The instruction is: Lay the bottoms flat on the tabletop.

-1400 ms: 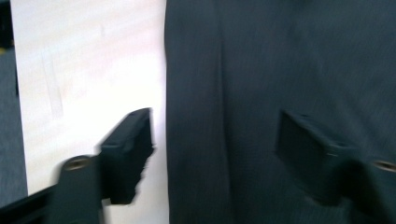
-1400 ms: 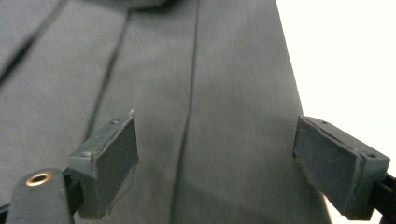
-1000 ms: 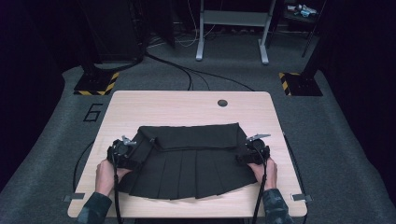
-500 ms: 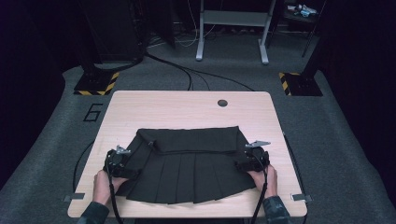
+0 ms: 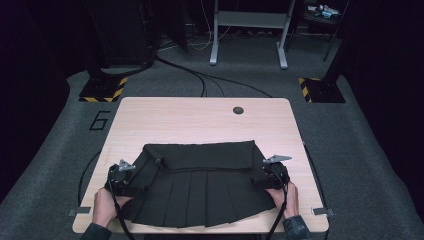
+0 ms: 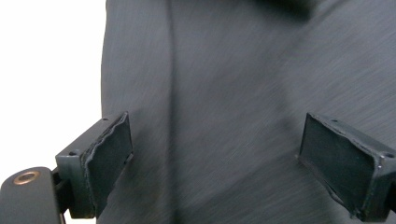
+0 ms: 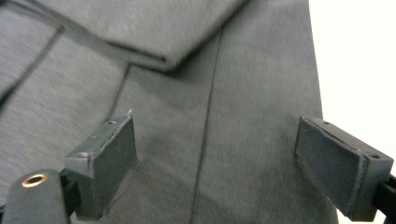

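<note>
A black pleated skirt [image 5: 200,192] lies flat on the wooden table [image 5: 200,120], its upper part folded down into a band [image 5: 205,155]. My left gripper [image 5: 132,179] sits at the skirt's left edge and is open, its pads [image 6: 109,158] wide apart over dark cloth [image 6: 224,70]. At the right edge, my right gripper [image 5: 262,179] is open as well; its jaws have just been closing a little. Pleated fabric [image 7: 261,70] lies between its pads [image 7: 327,163] without being pressed, and the folded corner [image 7: 140,28] is just ahead.
A round cable hole [image 5: 238,110] sits near the table's far edge. Bare tabletop lies beyond the skirt. On the floor are cables [image 5: 210,80], two yellow-black striped bases [image 5: 102,90], a metal frame [image 5: 250,35] and a marked "6" [image 5: 100,120].
Both hands have slid their grippers back toward the near edge of the table, from beside the folded band to lower along the skirt's sides.
</note>
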### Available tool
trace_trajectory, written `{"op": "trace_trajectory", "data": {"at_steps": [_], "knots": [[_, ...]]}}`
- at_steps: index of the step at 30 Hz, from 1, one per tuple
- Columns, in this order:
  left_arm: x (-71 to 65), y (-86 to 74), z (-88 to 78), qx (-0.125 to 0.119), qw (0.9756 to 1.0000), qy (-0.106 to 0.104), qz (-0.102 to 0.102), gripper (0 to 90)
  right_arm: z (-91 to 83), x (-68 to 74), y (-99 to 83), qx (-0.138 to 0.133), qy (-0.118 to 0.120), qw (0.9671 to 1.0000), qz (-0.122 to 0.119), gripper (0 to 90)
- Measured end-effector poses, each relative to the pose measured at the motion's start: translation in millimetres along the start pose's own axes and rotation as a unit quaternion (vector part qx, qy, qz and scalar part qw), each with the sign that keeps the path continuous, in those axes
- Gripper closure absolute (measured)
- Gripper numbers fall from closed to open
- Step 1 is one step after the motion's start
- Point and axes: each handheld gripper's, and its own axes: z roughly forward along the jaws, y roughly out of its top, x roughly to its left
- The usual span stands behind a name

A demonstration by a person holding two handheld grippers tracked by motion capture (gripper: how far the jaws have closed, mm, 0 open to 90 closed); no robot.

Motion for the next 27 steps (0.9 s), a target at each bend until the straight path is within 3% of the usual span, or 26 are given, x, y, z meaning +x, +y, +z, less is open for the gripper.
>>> {"op": "trace_trajectory", "data": {"at_steps": [4, 8, 12, 14, 17, 20, 27], "knots": [[-11.6, 21.6, -4.9, -0.029, 0.9994, -0.002, 0.018, 9.5, -3.1, 4.0, 9.0, -0.015, 0.006, 0.9999, -0.002, 13.6], [-22.0, 52.6, 8.1, -0.043, 0.9983, 0.0, 0.039, 11.3, 0.4, 13.2, 24.9, -0.032, 0.012, 0.9994, -0.009, 15.7], [-25.1, 62.3, 17.4, -0.043, 0.9981, 0.006, 0.044, 14.6, 9.1, 16.7, 33.2, -0.032, 0.013, 0.9993, -0.011, 20.3], [-29.6, 66.0, 23.6, -0.04, 0.9977, 0.023, 0.051, 19.1, 13.8, 17.7, 35.8, -0.03, 0.014, 0.9994, -0.006, 25.3], [-28.8, 67.7, 30.0, -0.034, 0.9979, 0.023, 0.05, 24.2, 23.2, 17.6, 38.6, -0.013, 0.01, 0.9998, -0.014, 29.2], [-25.3, 65.6, 30.6, -0.046, 0.9978, 0.031, 0.036, 36.8, 28.3, 17.4, 38.6, -0.003, 0.007, 0.9998, -0.02, 37.2], [-21.0, 55.7, 33.6, -0.035, 0.9984, 0.028, 0.035, 66.9, 29.3, 17.5, 38.4, -0.007, 0.003, 0.9997, -0.023, 66.6]]}}
